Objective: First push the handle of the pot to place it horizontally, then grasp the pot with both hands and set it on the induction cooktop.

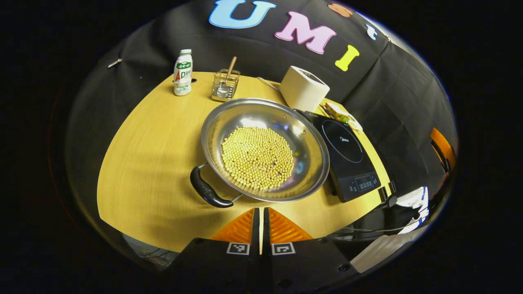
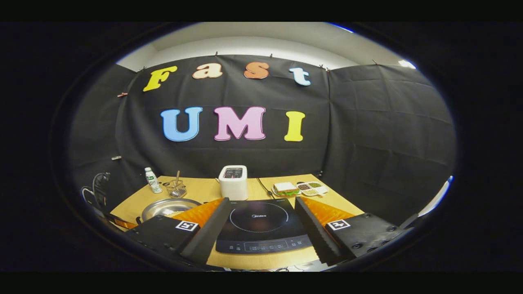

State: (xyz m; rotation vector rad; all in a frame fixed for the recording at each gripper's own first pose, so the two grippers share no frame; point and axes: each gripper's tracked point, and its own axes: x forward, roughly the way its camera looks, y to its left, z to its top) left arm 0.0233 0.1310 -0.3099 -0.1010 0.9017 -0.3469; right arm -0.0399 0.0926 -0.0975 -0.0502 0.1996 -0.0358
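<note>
With the left gripper [image 1: 260, 222] pressed together and the right gripper [image 2: 261, 222] spread wide, a hard shove on the black curved handle [image 1: 208, 190] could tip the shallow steel pot [image 1: 304, 134] — scattering yellow soybeans [image 1: 257, 157] over the tabletop's [image 1: 147, 155] near edge.

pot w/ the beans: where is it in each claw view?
Left gripper view: pot centre frame, black handle at lower left.
Right gripper view: pot low left, partly behind the claw's finger.
Shared landmark: induction cooktop, just right of the pot in both.
</note>
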